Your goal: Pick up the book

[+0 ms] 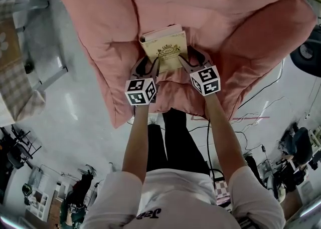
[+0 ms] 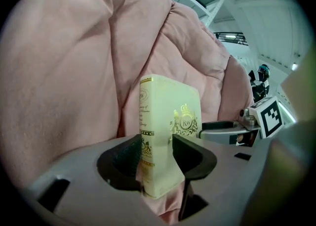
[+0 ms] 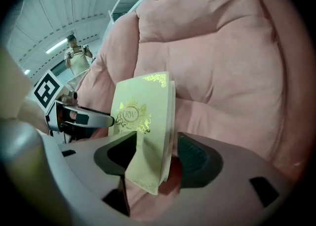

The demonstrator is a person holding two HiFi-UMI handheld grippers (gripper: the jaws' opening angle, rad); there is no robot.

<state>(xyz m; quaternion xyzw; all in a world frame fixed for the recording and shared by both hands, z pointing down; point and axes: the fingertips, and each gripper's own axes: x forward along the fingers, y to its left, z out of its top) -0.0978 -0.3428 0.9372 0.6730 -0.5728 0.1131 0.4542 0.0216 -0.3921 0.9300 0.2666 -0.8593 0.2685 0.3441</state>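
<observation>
Jaws of the left gripper stand part-open, straddling the lower-left corner of the book, pads close but not clamped. The right gripper does likewise at lower right, a gap showing. 2 grippers, 1 per corner, likely to lift it level off the soft pink quilt, upper centre.

Cream book with gold crest, pink quilt.

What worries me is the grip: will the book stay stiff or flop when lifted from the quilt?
Probably stiff: the book looks thick, and its covers stay flat. Its smooth-looking cover may be a bit slippery. The soft quilt beneath it will likely give, so pushing could tip it.
</observation>
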